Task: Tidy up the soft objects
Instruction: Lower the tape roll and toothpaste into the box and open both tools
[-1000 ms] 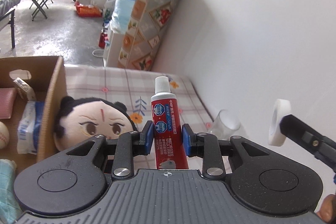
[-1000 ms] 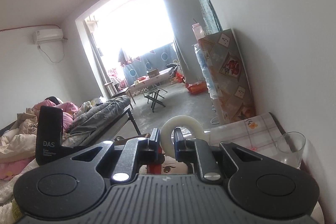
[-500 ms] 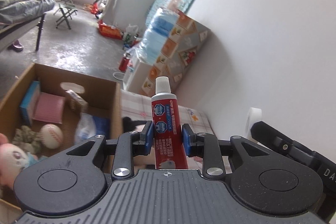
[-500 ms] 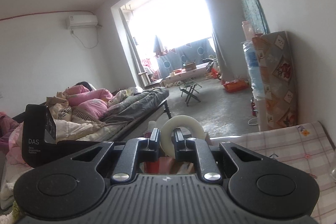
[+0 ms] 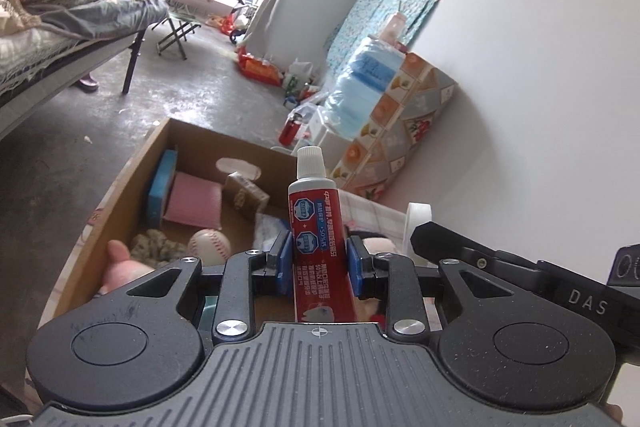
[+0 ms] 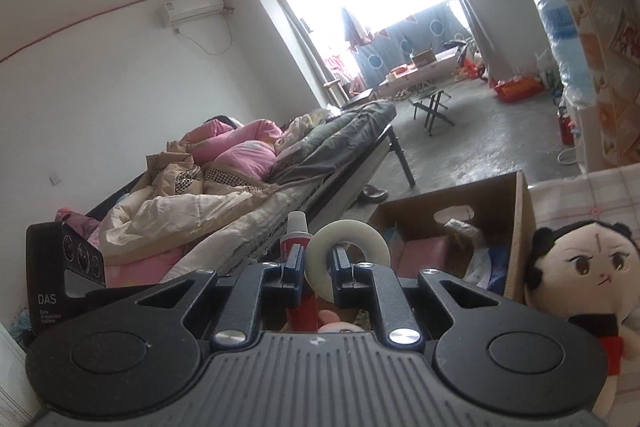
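My left gripper [image 5: 319,263] is shut on a red toothpaste tube [image 5: 316,227] with a white cap, held upright over the near end of a cardboard box [image 5: 120,187]. My right gripper [image 6: 317,273] is shut on a white tape roll [image 6: 348,247], held on edge just left of the box [image 6: 520,227]. The roll [image 5: 418,223] and right gripper body show at the right of the left wrist view; the tube [image 6: 296,239] shows behind the right gripper's left finger. Inside the box lie a baseball [image 5: 210,245], a pink pad [image 5: 194,201], a blue sponge [image 5: 162,187] and a grey-green cloth [image 5: 154,245].
A plush doll [image 6: 580,279] with black hair sits on the checked tablecloth [image 6: 600,191] right of the box. A pink plush toy [image 5: 120,267] lies at the box's near left. A bed [image 6: 240,187] with quilts stands left; a patterned cabinet [image 5: 400,131] stands by the wall.
Both grippers swung left from the tablecloth and wall side to the box, each keeping its hold. The box's inside has come into view; the glass cup has left both views.
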`<state>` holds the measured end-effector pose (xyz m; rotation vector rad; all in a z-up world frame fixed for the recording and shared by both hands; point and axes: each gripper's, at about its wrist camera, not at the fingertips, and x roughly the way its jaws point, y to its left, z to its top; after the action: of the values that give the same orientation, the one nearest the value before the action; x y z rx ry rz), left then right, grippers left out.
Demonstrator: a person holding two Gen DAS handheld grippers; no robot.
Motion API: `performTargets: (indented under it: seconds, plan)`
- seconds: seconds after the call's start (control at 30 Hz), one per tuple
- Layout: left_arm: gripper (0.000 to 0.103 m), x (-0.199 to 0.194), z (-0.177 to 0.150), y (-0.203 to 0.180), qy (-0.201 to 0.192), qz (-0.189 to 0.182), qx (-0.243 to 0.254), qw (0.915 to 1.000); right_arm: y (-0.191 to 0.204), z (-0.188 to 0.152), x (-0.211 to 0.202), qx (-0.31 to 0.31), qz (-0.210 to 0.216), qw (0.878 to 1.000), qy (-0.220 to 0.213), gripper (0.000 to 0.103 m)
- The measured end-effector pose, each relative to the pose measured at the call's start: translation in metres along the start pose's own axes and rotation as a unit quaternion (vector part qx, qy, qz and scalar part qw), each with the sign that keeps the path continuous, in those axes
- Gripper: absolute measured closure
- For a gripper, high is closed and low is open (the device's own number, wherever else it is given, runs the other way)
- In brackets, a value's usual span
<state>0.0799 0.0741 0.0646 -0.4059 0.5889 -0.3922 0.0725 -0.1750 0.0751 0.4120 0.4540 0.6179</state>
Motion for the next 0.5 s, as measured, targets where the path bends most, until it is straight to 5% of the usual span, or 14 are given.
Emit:
performTargets:
  seconds: [0.5]
  plan:
    - [0.076, 0.038, -0.001, 0.047, 0.081, -0.019, -0.029, 0.9961, -0.02, -0.009, 0.031, 0.01, -0.037, 0.996, 0.076, 0.088]
